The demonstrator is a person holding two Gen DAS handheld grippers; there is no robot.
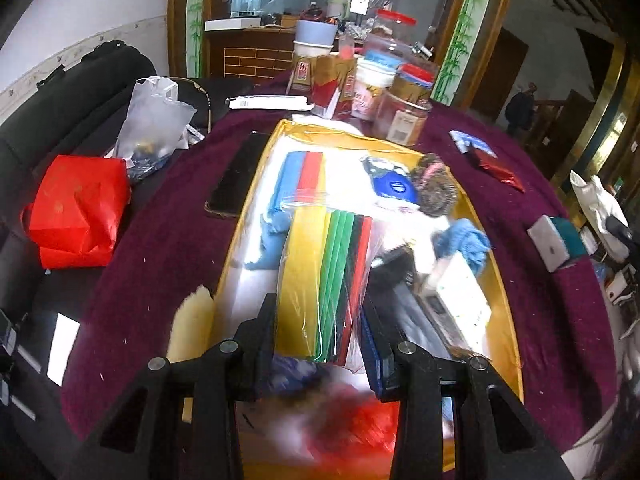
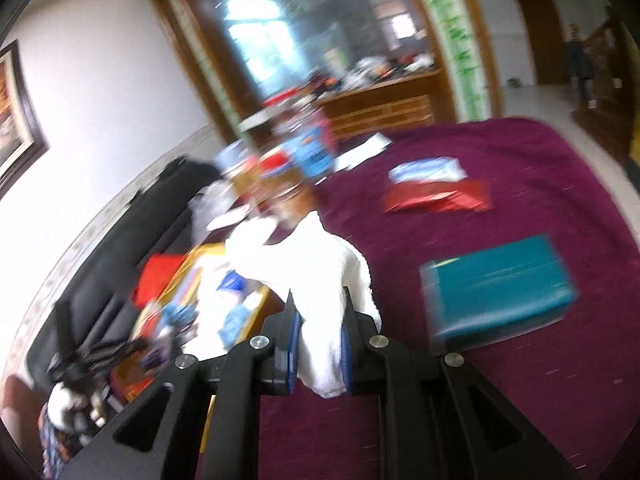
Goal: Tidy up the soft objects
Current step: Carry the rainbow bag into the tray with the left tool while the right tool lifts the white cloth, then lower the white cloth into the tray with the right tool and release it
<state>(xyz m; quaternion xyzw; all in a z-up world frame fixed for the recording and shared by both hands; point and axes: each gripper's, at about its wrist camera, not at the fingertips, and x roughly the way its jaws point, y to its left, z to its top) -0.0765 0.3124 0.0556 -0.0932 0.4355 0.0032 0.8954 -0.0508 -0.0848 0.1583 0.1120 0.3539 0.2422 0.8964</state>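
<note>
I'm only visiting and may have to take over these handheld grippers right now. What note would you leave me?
Right gripper: shut on a white cloth, held above the purple tablecloth.
Left gripper: part-open over the gold tray, around a clear bag of coloured sheets; whether it is gripped is unclear.
Still in the tray: blue cloth and a fuzzy brown item.
Done: white cloth is out.
Left: set it down, sort the rest.

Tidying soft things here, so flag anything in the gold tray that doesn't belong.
Among the cloths in the gold tray, a clear bag of stiff coloured sheets lies slanted, between the left claw's fingers. It looks rigid, not soft.
</note>
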